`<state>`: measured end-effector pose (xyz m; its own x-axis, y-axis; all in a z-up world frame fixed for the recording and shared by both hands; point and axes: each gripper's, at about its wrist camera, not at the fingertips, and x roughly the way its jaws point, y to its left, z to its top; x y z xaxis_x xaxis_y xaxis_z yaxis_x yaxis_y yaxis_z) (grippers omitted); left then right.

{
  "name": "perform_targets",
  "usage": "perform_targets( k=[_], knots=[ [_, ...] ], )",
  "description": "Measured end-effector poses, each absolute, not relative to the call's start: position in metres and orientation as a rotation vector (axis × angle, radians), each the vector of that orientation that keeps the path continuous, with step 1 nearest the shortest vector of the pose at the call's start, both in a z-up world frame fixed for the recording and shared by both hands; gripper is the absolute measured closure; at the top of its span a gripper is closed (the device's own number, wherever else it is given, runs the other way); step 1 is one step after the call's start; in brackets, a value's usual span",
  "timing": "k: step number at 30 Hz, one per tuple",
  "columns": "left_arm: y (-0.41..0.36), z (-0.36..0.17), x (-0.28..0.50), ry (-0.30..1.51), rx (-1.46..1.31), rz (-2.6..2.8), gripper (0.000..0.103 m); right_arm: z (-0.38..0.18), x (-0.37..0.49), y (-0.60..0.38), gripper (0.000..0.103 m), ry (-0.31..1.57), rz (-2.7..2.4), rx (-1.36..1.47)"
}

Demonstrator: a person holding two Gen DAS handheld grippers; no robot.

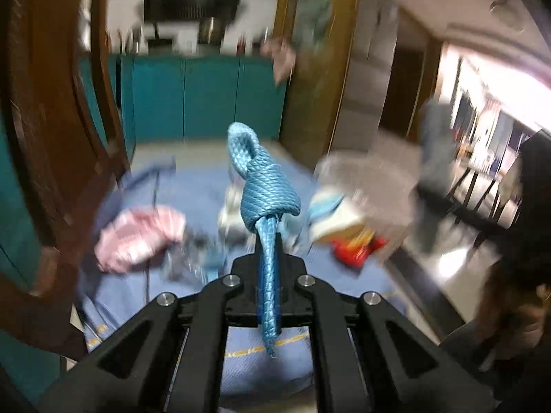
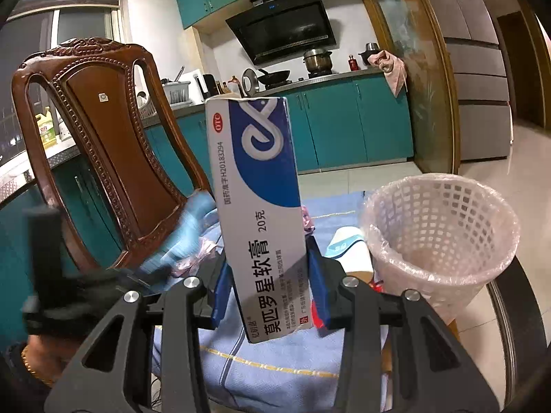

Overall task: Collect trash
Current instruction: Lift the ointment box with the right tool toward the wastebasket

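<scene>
My right gripper point(image 2: 272, 296) clamps the ointment box point(image 2: 258, 206) upright left of the basket's point(image 2: 444, 241) open rim, while my left gripper point(image 1: 268, 258) pinches the knotted blue rope point(image 1: 265, 203), blurred, seemingly above the cloth point(image 1: 248, 354).

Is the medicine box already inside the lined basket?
No, the medicine box stands clamped in the right gripper, left of the lined basket.

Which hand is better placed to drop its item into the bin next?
Right. Its gripper firmly holds the box with the lined bin open beside it. The left gripper holds a knotted rope; its view is motion-blurred, the bin indistinct.
</scene>
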<state>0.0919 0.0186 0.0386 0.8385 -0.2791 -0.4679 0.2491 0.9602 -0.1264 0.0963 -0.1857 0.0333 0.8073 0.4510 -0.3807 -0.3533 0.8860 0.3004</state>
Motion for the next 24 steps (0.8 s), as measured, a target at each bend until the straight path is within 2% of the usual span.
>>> perform_targets(
  k=[3,24],
  knots=[
    [0.030,0.047,0.069,0.430,-0.098,-0.252,0.098,0.031,0.090,-0.178,0.063,0.478,0.431,0.200],
    [0.040,0.033,0.078,0.527,-0.117,-0.179,0.098,0.023,0.092,-0.166,0.063,0.538,0.417,0.155]
  ],
)
